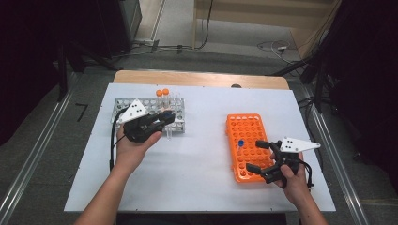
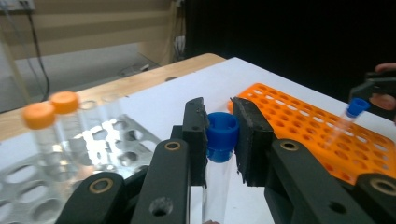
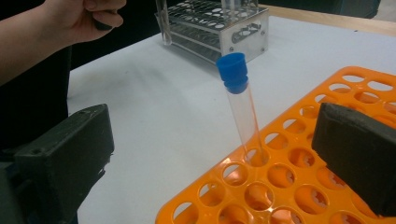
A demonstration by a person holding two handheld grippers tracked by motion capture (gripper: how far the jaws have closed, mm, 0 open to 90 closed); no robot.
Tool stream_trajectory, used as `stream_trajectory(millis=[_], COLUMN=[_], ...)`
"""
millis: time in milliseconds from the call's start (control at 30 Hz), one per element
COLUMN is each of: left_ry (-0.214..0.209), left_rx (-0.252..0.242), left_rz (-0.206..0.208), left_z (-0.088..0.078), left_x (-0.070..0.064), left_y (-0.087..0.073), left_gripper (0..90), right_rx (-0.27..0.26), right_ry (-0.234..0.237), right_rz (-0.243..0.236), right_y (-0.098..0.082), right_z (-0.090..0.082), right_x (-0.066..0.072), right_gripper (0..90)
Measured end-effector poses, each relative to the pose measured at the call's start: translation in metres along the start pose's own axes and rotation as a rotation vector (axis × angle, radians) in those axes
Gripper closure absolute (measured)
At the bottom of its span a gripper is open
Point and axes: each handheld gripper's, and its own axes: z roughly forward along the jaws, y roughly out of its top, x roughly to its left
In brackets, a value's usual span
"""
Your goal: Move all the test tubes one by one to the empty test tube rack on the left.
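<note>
My left gripper is shut on a clear tube with a blue cap, its pads clamping the cap in the left gripper view. It holds the tube just in front of the clear rack, with the tube body hanging below the jaws. Two orange-capped tubes stand in that rack. My right gripper stands wide open over the near end of the orange rack. A second blue-capped tube leans in one of the orange rack's holes, between the open jaws and apart from both.
Both racks sit on a white mat over a wooden table. A bare stretch of mat lies between the racks. The orange rack has many free holes. Cables lie on the floor beyond the table.
</note>
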Motion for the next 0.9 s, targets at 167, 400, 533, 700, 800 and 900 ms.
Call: stream_trajectory(millis=[167, 400, 533, 700, 800, 900], left_ry=[0.022, 0.079, 0.116, 0.164, 0.194, 0.218], left_rx=[-0.026, -0.054, -0.061, -0.074, -0.079, -0.085], left_rz=[-0.035, -0.053, -0.051, -0.044, -0.05, -0.059], left_z=[-0.005, -0.005, -0.002, 0.005, 0.009, 0.013], left_x=[0.016, 0.037, 0.047, 0.059, 0.068, 0.077], left_y=[0.006, 0.011, 0.015, 0.02, 0.022, 0.023], left_gripper=[76.4, 76.4, 76.4, 76.4, 76.4, 76.4], right_rx=[-0.003, -0.009, -0.011, -0.014, -0.014, -0.017], right_ry=[-0.008, -0.018, -0.023, -0.026, -0.028, -0.027], right_rz=[0.013, 0.015, 0.019, 0.02, 0.024, 0.022], right_y=[-0.001, -0.003, -0.004, -0.004, -0.004, -0.005], right_z=[-0.003, -0.005, -0.006, -0.007, -0.008, -0.008], right_x=[-0.003, -0.006, -0.007, -0.008, -0.009, -0.01], right_gripper=[0.0, 0.0, 0.0, 0.0, 0.0, 0.0])
